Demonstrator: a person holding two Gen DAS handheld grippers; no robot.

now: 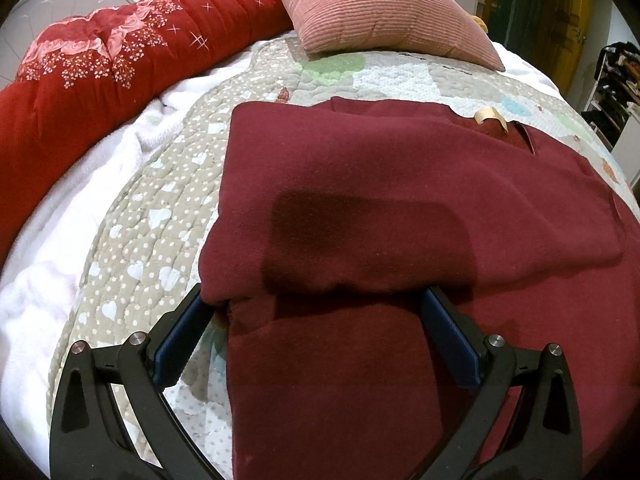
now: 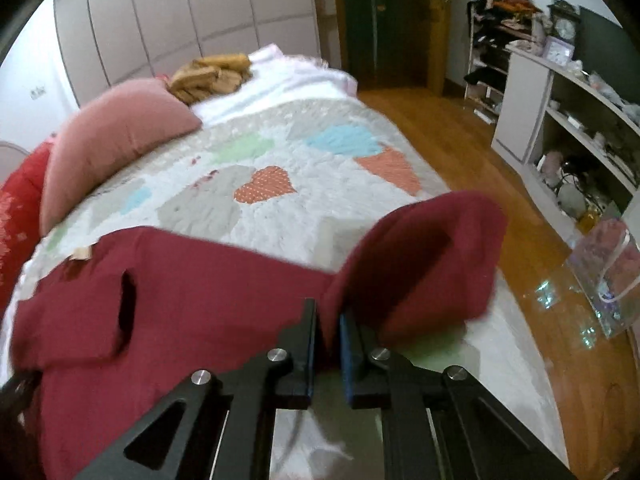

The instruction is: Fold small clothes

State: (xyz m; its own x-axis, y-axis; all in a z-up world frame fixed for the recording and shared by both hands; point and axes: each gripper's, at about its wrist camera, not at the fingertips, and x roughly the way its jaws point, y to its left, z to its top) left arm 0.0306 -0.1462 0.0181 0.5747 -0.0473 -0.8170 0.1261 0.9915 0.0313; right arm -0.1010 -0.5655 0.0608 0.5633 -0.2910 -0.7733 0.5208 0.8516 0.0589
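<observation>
1 maroon garment [image 1: 360, 184]; right claw [image 2: 328, 322] pinches its sleeve; left claw [image 1: 316, 300] wide; 1 pink pillow [image 1: 372, 8].

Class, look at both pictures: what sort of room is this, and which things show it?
Most likely a bedroom at home: a bed under a heart-patterned patchwork quilt, a pink ribbed cushion near its head, and white open shelves cluttered with household items along the wooden floor.
</observation>
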